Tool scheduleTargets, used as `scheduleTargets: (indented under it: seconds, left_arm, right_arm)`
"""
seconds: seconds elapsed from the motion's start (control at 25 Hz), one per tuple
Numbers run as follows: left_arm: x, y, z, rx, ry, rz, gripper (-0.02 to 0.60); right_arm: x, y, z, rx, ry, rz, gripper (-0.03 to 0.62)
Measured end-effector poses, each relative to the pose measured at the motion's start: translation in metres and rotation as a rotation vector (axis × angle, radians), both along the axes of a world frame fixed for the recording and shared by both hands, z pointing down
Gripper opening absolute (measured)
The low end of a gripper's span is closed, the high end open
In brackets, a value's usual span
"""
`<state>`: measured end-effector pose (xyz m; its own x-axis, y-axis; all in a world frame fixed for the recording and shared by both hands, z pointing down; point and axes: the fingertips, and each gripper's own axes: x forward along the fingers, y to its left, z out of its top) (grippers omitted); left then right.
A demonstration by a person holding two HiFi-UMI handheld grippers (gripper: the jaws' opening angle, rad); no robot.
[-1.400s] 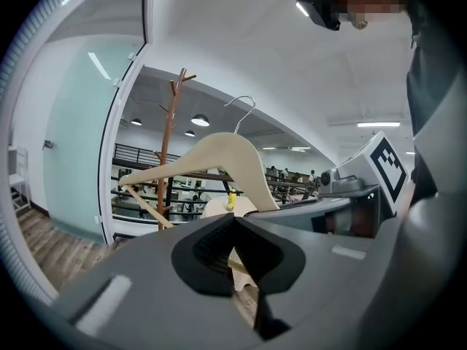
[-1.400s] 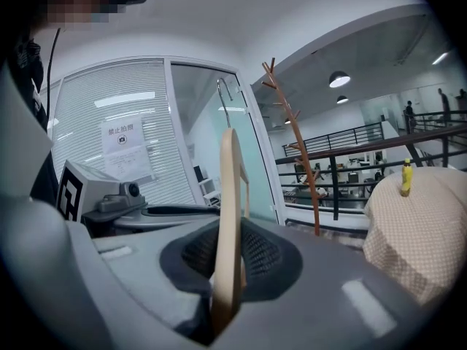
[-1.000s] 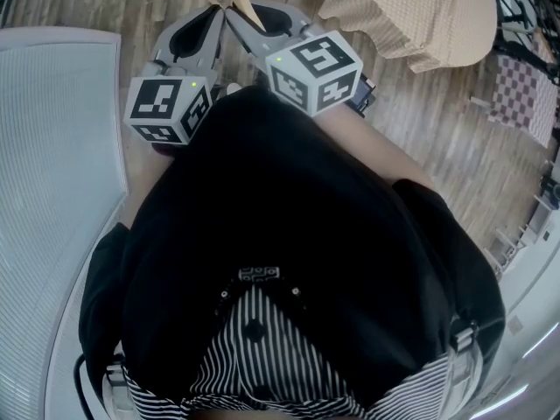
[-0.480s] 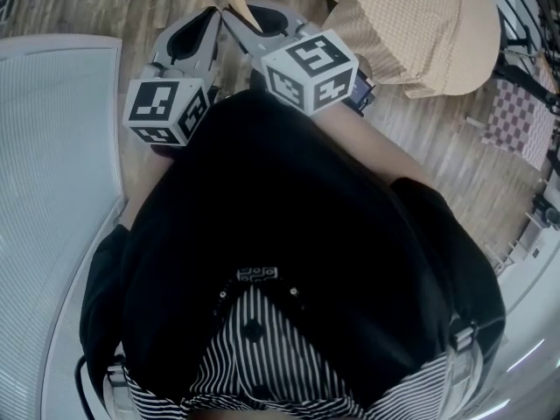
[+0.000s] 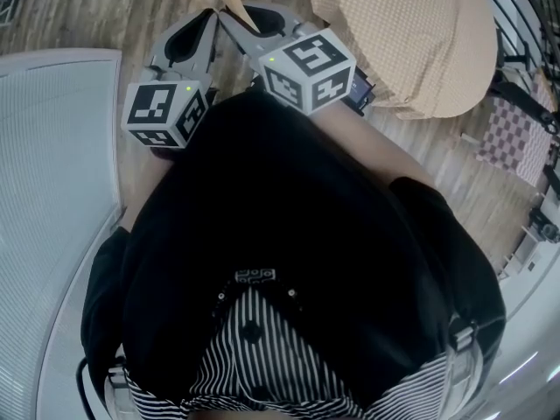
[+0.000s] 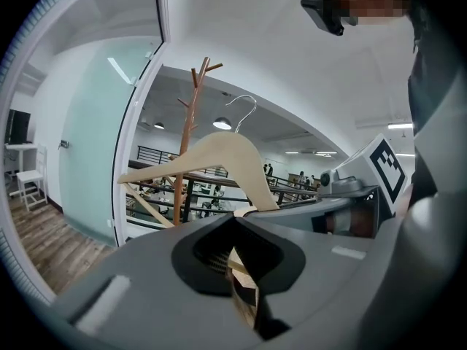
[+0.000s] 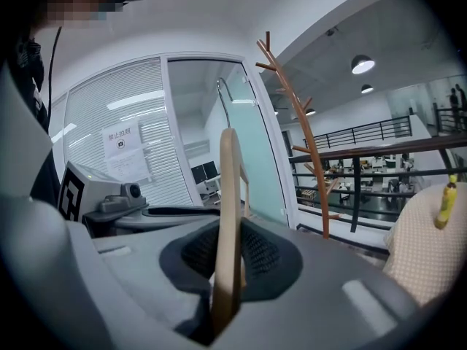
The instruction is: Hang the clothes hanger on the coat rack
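Seen from the head view, the left gripper [image 5: 203, 33] and right gripper [image 5: 254, 26] sit in the upper middle of the frame, just above the person's black top [image 5: 289, 234], in the same spot as a second ago. The surroundings have slid instead. The beige cushion [image 5: 411, 33] at the upper right now fills more of that corner, and the checked mat [image 5: 516, 138] has shifted down the right edge over the wooden floor [image 5: 87, 11]. Both grippers lie side by side, tips angled toward each other and pointing away from the body, slightly downward. In the left gripper view, the left gripper [image 6: 237, 268] is clamped on a pale wooden hanger [image 6: 219, 155], whose curved shoulder rises above the jaws, with its metal hook [image 6: 244, 108] at the top. In the right gripper view, the right gripper [image 7: 226, 283] grasps the same hanger [image 7: 228, 195], seen edge-on as a thin upright strip. Beyond it, well apart, stands the brown branching coat rack [image 7: 299, 130], right of centre in that frame and left of centre, behind the hanger, in the left gripper view [image 6: 191, 122].
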<state>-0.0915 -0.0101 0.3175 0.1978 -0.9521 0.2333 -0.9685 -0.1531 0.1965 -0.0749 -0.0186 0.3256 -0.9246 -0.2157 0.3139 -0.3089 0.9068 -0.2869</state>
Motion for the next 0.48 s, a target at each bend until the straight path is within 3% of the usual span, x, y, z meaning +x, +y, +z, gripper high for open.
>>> scheduleTargets:
  seconds: [0.48]
  left_arm:
    - [0.022,-0.072,0.008,0.017,0.010,0.032,0.003]
  right_arm:
    - [0.023,-0.072,0.009,0.013,0.016,0.028,0.044]
